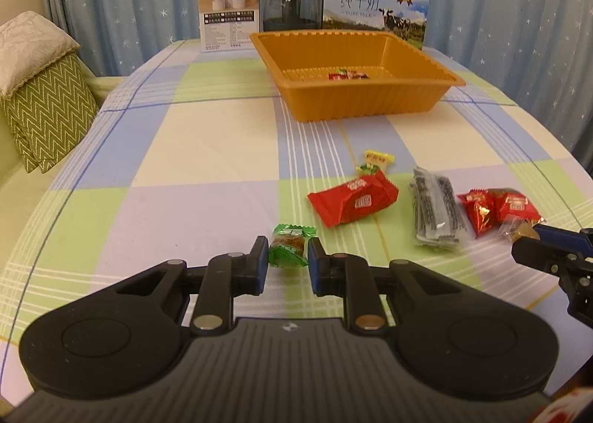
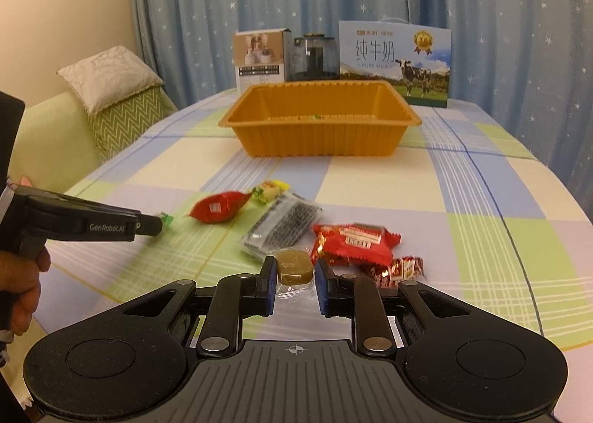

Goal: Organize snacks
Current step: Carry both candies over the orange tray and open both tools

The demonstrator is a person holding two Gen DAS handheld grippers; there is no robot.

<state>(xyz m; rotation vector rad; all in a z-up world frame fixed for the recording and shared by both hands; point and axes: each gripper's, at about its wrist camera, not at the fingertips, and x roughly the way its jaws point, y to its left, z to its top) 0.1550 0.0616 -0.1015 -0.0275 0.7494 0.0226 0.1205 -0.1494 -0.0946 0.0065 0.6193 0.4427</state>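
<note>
My left gripper point(image 1: 288, 260) has its jaws on both sides of a green-wrapped snack point(image 1: 291, 245) lying on the tablecloth, and the pads touch the wrapper. My right gripper point(image 2: 295, 276) has its jaws on both sides of a brown cake in clear wrap point(image 2: 293, 267), also on the cloth. An orange tray point(image 1: 370, 100), also in the right wrist view point(image 2: 318, 141), stands at the far middle with a few small snacks point(image 1: 346, 74) inside. Loose on the table lie a red packet point(image 1: 352, 200), a yellow candy point(image 1: 376, 159), a grey packet point(image 1: 435, 211) and red packets point(image 1: 496, 208).
A milk carton box point(image 1: 374, 4), a glass jar point(image 1: 291, 2) and a small white box point(image 1: 228, 9) stand behind the tray. A sofa with a green cushion point(image 1: 44, 104) is left of the table. Blue star curtains hang behind.
</note>
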